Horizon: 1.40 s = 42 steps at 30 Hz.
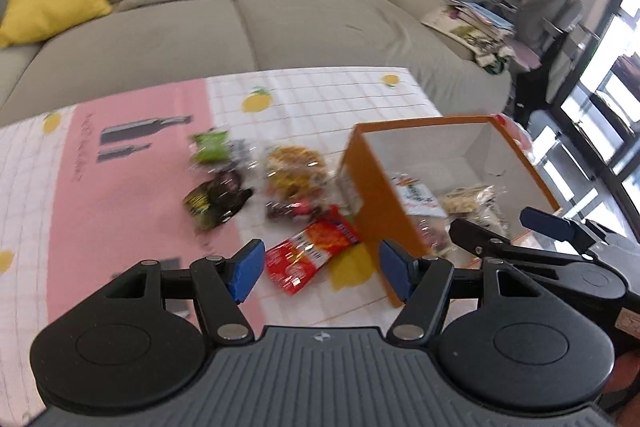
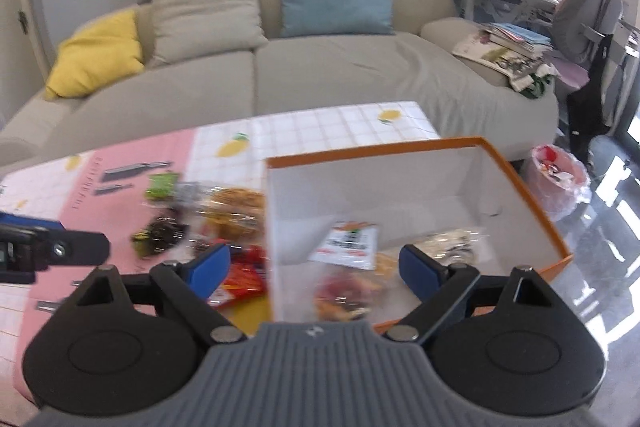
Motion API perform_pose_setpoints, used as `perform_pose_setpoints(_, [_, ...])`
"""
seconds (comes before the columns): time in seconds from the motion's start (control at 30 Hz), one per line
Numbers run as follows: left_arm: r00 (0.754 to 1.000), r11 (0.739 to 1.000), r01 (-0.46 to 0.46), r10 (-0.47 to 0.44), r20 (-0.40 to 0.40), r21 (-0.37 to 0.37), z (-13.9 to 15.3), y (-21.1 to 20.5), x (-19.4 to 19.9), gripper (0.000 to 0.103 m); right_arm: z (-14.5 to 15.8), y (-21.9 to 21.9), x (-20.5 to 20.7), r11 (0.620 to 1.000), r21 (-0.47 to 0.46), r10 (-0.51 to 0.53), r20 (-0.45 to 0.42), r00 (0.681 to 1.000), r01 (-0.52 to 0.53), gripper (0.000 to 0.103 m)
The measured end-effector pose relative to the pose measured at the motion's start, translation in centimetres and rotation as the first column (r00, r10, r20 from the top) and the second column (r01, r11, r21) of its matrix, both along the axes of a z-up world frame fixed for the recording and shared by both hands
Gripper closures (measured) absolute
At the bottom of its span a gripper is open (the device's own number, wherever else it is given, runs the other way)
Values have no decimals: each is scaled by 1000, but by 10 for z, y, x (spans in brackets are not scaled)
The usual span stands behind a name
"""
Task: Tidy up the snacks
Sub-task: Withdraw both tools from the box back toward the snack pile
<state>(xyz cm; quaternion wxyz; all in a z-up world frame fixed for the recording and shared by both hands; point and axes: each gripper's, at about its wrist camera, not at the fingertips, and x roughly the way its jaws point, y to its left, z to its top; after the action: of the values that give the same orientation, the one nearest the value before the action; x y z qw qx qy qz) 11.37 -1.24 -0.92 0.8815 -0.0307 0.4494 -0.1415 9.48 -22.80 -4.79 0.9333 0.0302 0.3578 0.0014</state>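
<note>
Orange card makes the outside of the box [image 2: 520, 183], white its inside, and it stands open-topped on the right end of the table [image 1: 320, 95], which wears a pink and white checked cloth printed with lemons. From my right wrist camera I look down into it: a white packet [image 2: 350, 245] lies flat on the floor of the box, a clear bag of pale snacks [image 2: 452, 241] sits to its right, and a blurred reddish bag [image 2: 344, 293] lies nearest the camera. My right gripper [image 2: 316, 269] hangs over the near left corner of the box with its blue pads [image 2: 416, 269] spread wide and nothing between them.

My left gripper [image 1: 322, 267] is also spread apart and empty, held above the cloth just left of the box. Directly beyond its pads lies a red packet [image 1: 312, 253], close to the box's orange wall. Further out sits a loose cluster: a yellow snack bag [image 1: 294, 171], a green packet [image 1: 210, 145], a dark packet with yellow print [image 1: 218, 201] and a small dark red one [image 1: 294, 209]. All of these rest on the cloth, outside the box. Motion blur hides any lettering.

Behind the table runs a beige sofa [image 1: 280, 27] with yellow, beige and blue cushions.
</note>
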Motion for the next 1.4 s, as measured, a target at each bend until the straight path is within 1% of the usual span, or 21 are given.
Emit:
perform_pose_setpoints(0.17, [999, 999, -39, 38, 16, 13, -12, 31, -18, 26, -8, 29, -15, 999, 33, 27, 23, 999, -28, 20])
perform_pose_setpoints(0.23, [999, 999, -46, 46, 9, 4, -20, 43, -23, 26, -12, 39, -19, 999, 27, 42, 32, 999, -43, 21])
perform_pose_setpoints(0.3, [998, 998, -58, 58, -9, -6, -30, 53, -27, 26, -17, 50, -23, 998, 14, 60, 47, 997, -61, 27])
perform_pose_setpoints(0.4, [997, 997, -69, 68, -26, -19, -44, 62, -29, 26, -24, 66, -29, 996, -15, 91, 63, 994, -90, 31])
perform_pose_setpoints(0.47, [996, 996, -79, 78, -36, -27, -51, 68, -29, 27, -29, 77, -31, 992, -35, 120, 70, 990, -118, 37])
perform_pose_setpoints(0.5, [996, 996, -85, 83, -39, -34, -54, 69, -28, 27, -32, 83, -32, 990, -44, 137, 71, 988, -134, 39])
perform_pose_setpoints(0.57, [996, 995, -90, 89, -32, -46, -59, 73, -28, 27, -39, 93, -29, 985, -59, 167, 64, 984, -163, 48])
perform_pose_setpoints(0.6, [996, 995, -87, 86, -22, -52, -62, 74, -29, 27, -43, 96, -27, 983, -63, 177, 54, 983, -174, 50])
perform_pose_setpoints(0.67, [996, 995, -84, 83, -15, -59, -69, 74, -28, 27, -54, 102, -23, 980, -65, 189, 29, 982, -187, 60])
perform_pose_setpoints(0.73, [997, 995, -80, 79, -17, -61, -77, 74, -25, 27, -63, 106, -17, 978, -62, 199, 1, 980, -198, 64])
perform_pose_setpoints(0.93, [992, 990, -106, 100, -70, -87, -100, 80, -8, 28, -87, 109, -2, 976, -45, 209, -68, 976, -212, 64])
perform_pose_setpoints(1.03, [991, 991, -109, 103, -83, -77, -106, 81, 3, 31, -97, 111, 10, 973, -50, 219, -97, 971, -225, 62])
perform_pose_setpoints(1.13, [995, 995, -89, 87, -56, -43, -108, 80, 19, 31, -101, 112, 25, 973, -62, 216, -110, 970, -223, 60])
perform_pose_setpoints(1.3, [998, 999, -46, 46, -32, -4, -114, 74, 55, 31, -107, 116, 65, 973, -58, 216, -121, 969, -224, 60])
perform_pose_setpoints(1.33, [999, 999, -44, 44, -24, 1, -114, 74, 62, 31, -108, 117, 72, 972, -58, 218, -124, 968, -226, 58])
perform_pose_setpoints(1.37, [999, 999, -42, 42, -18, 4, -115, 74, 68, 31, -109, 118, 79, 971, -58, 222, -125, 967, -231, 53])
perform_pose_setpoints(1.4, [999, 999, -35, 35, -15, 8, -116, 74, 76, 31, -111, 120, 86, 971, -62, 223, -125, 967, -232, 52])
